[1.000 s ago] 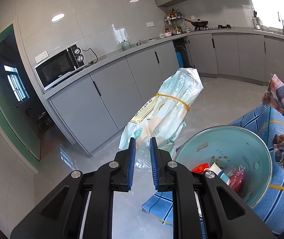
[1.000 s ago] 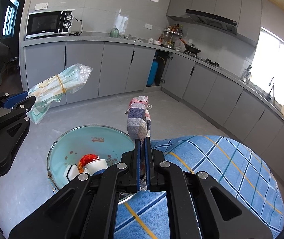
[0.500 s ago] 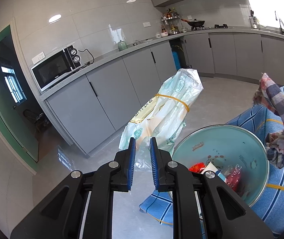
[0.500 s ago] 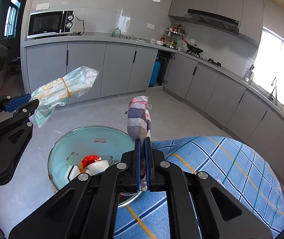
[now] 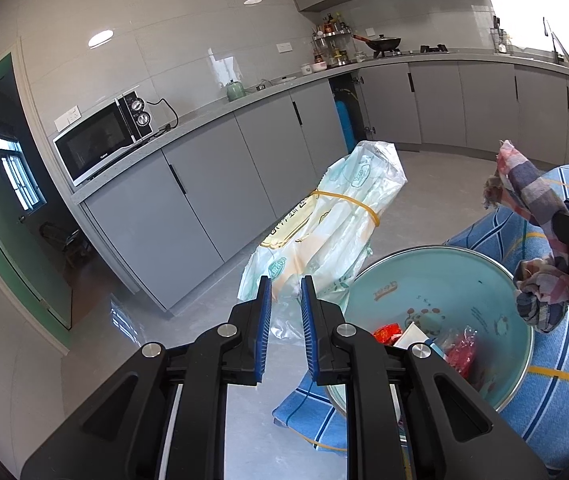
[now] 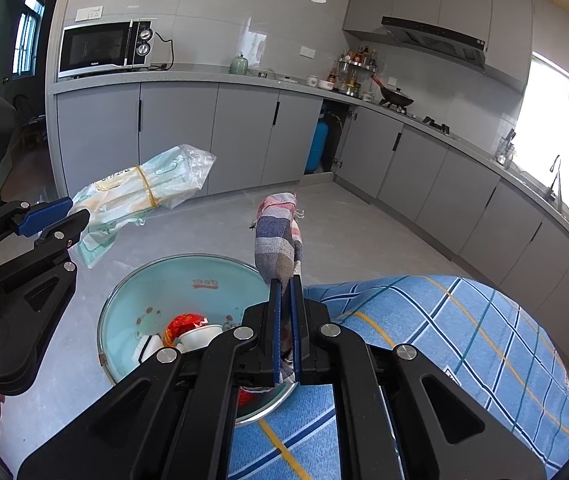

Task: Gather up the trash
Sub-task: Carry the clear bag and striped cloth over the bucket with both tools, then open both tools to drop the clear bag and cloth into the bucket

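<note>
Trash was in both grips: the left gripper had its jaws clamped on the tail of a banded plastic bag, which stuck out toward one o'clock over the floor. The right gripper had its jaws pinched tight on a checked cloth standing up at twelve o'clock. Beyond them, a teal basin sat at the edge of the blue-checked surface, already holding red wrappers and a white cup. I judged this the carry step. Next, each piece needed bringing over the basin's mouth, then letting go, bag first since it overhung the rim.
</note>
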Available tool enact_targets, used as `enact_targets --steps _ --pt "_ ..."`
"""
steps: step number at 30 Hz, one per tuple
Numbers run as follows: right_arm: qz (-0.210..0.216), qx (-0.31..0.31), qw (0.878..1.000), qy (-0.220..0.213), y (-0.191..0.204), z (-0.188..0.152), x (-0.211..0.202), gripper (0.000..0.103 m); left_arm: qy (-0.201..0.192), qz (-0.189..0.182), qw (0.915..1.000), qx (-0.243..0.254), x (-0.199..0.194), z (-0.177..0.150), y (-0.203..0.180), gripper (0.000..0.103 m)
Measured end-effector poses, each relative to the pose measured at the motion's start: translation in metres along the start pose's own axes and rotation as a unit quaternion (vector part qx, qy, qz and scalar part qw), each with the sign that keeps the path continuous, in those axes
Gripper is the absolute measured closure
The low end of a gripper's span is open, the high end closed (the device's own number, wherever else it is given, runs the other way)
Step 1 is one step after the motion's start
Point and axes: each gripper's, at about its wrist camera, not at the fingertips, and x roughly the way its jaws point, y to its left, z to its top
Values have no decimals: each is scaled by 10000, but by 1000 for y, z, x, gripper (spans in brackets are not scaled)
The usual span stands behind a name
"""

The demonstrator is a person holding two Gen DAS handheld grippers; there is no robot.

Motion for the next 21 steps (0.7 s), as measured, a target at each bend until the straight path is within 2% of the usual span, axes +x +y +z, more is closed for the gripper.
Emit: enact_targets --steps 8,11,12,13,15,17,18,19,20,21 --pt "42 5 10000 19 0 0 4 98 13 -82 10000 37 0 0 -3 87" --pt "64 17 10000 25 0 -1 6 97 19 -95 9999 58 0 -1 -4 82" --pt "78 43 10000 12 -1 0 6 88 14 -78 10000 52 0 -1 -4 79" --pt "89 71 9999 -11 -2 -1 6 72 16 -52 10000 49 0 -1 -3 76" --pt "60 109 9999 -27 -5 -2 5 64 22 -47 10000 36 1 -1 -2 72" --pt "69 196 9998 -35 -10 -4 4 54 12 20 10000 14 0 -2 0 51" --pt "92 271 9996 -63 -13 -5 2 40 -15 62 10000 -16 -1 -2 1 48" --pt "101 321 9994 -86 -15 -7 0 35 -19 65 10000 -27 -2 -2 1 44" --pt "83 343 9993 -96 -16 -8 -2 35 -19 69 10000 -29 -4 -3 2 35" --pt "28 335 9994 -94 -16 -9 -4 35 -33 95 9999 -24 -6 -3 2 30"
